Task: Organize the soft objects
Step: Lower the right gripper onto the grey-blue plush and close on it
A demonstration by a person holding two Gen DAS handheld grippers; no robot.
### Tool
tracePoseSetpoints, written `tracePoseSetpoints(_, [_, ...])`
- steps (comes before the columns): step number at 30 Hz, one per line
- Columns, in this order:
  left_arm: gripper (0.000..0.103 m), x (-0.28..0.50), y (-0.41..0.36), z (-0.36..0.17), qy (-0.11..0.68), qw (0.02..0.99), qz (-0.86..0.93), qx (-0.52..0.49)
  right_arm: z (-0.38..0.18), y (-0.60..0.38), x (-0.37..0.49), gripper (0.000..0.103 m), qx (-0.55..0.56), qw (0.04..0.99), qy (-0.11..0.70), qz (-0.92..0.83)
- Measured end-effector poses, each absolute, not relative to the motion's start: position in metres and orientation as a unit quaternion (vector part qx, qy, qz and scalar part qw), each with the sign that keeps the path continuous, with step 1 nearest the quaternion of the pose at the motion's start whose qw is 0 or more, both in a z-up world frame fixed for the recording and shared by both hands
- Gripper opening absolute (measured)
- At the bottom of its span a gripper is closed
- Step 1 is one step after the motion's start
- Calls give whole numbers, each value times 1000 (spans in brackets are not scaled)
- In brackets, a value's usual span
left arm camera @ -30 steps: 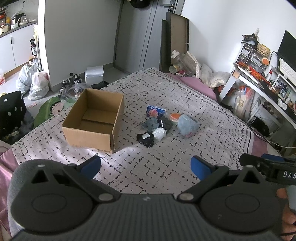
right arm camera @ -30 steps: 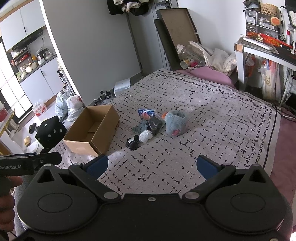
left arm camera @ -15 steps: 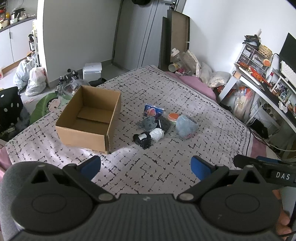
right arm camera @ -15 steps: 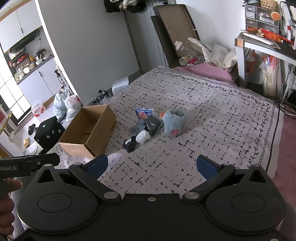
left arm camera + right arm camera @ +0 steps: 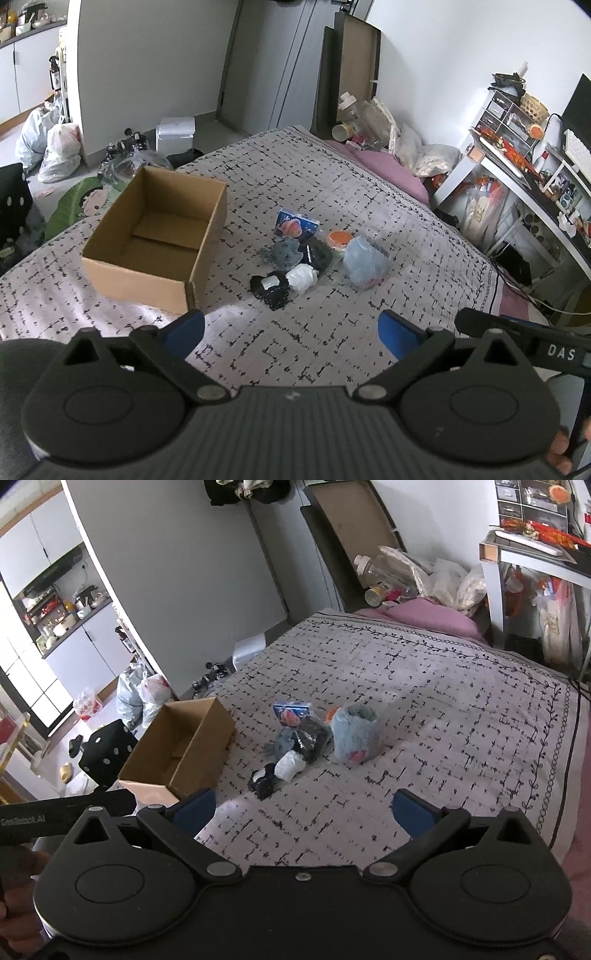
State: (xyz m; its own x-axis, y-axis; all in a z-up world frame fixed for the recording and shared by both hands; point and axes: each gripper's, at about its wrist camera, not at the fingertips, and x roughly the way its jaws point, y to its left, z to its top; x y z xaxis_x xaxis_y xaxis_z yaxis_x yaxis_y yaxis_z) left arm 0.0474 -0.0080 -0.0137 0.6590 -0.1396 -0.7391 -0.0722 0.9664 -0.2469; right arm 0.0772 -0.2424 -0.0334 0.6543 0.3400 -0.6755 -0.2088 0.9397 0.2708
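Left wrist view: both tongs (image 5: pixel 291 330) (image 5: pixel 303 810) gape, grasping nothing; the soft pile (image 5: pixel 295 258) waits at twelve o'clock, the box (image 5: pixel 147 264) at ten, handy for loading.

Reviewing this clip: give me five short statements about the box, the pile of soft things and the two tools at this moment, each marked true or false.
1. The cardboard box has nothing in it. True.
2. The left tool grips a sock. False: it is open and holds nothing.
3. The pale blue plush lies on the side of the pile away from the box. True.
4. The white sock roll is inside the box. False: it lies on the bedspread in the pile, touching the black sock bundle.
5. The right tool is shut. False: it is open, above the bedspread.
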Motion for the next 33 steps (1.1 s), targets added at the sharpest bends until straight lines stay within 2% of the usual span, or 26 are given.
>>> tracePoseSetpoints(18, [90, 112, -35, -18, 409, 900, -43, -144, -26, -268, 149, 103, 137, 910, 369, 130])
tracePoseSetpoints(27, [89, 147, -53, -16, 400, 902, -45, -157, -23, -284, 176, 103, 166, 916, 345, 123])
tracePoseSetpoints(33, [89, 169, -69, -22, 400, 902, -56, -153, -48, -291, 187, 103, 173, 917, 340, 114])
